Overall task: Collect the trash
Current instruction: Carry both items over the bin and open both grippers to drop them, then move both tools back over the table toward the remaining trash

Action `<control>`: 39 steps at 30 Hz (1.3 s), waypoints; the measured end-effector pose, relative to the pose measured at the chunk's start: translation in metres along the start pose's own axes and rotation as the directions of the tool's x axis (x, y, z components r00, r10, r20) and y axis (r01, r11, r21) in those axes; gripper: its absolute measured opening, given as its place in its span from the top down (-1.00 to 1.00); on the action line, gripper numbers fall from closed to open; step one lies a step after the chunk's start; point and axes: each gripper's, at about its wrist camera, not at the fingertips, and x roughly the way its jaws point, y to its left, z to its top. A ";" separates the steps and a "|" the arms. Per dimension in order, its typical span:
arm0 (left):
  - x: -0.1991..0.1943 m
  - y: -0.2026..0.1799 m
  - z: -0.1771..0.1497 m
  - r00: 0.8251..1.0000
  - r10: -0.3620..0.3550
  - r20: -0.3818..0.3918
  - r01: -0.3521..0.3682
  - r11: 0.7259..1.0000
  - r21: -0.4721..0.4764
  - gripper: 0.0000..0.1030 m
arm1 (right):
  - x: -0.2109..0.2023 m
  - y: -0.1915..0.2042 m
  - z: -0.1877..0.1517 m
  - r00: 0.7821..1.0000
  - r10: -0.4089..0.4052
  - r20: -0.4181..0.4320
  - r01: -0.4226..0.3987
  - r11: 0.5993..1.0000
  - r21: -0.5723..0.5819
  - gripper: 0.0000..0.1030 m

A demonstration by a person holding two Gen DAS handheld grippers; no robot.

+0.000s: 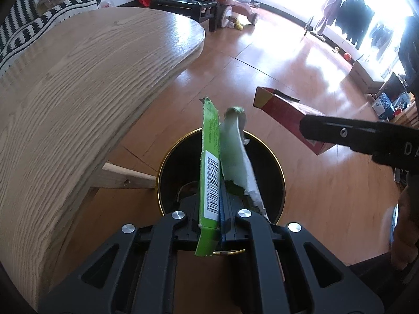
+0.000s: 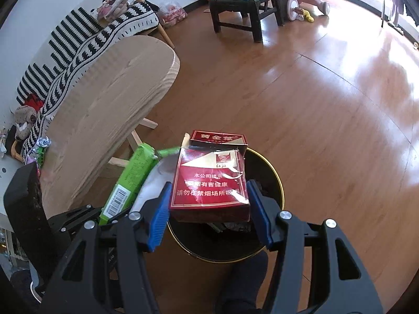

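A flattened green carton (image 1: pixel 209 172) with a barcode and a torn white flap (image 1: pixel 237 157) stands on edge between the jaws of my left gripper (image 1: pixel 217 209), which is shut on it. It hangs above a black bin (image 1: pixel 281 172) with a gold rim. My right gripper (image 2: pixel 208 196) has its blue pads (image 2: pixel 159 214) against both sides of a red cigarette pack (image 2: pixel 209 183) with its lid flipped up, right over the bin (image 2: pixel 280 183). The green carton (image 2: pixel 131 178) shows to the left of that pack. The red pack (image 1: pixel 282 110) also appears at the right of the left wrist view.
A light wooden table (image 1: pixel 78 91) curves along the left, its leg beside the bin. Small wrappers (image 2: pixel 42 149) lie on the table (image 2: pixel 104 99) near its left end. A striped sofa, a dark chair (image 2: pixel 241 2) and a pink tricycle stand farther back on the wood floor.
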 end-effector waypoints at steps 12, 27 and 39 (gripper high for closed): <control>-0.009 -0.001 -0.001 0.999 0.015 0.034 -0.015 1.000 0.008 -0.58 | -0.005 0.005 0.005 1.000 0.000 0.018 0.000 1.000 0.009 -0.51; -0.088 0.039 0.007 0.984 0.020 0.178 -0.016 1.000 -0.024 -0.85 | -0.042 0.088 0.026 0.982 0.000 0.189 0.032 0.985 -0.168 -0.74; -0.190 0.223 -0.037 0.903 0.354 0.244 -0.256 0.899 -0.355 -0.87 | -0.020 0.246 0.034 0.965 0.197 0.170 -0.128 0.928 -0.350 -0.82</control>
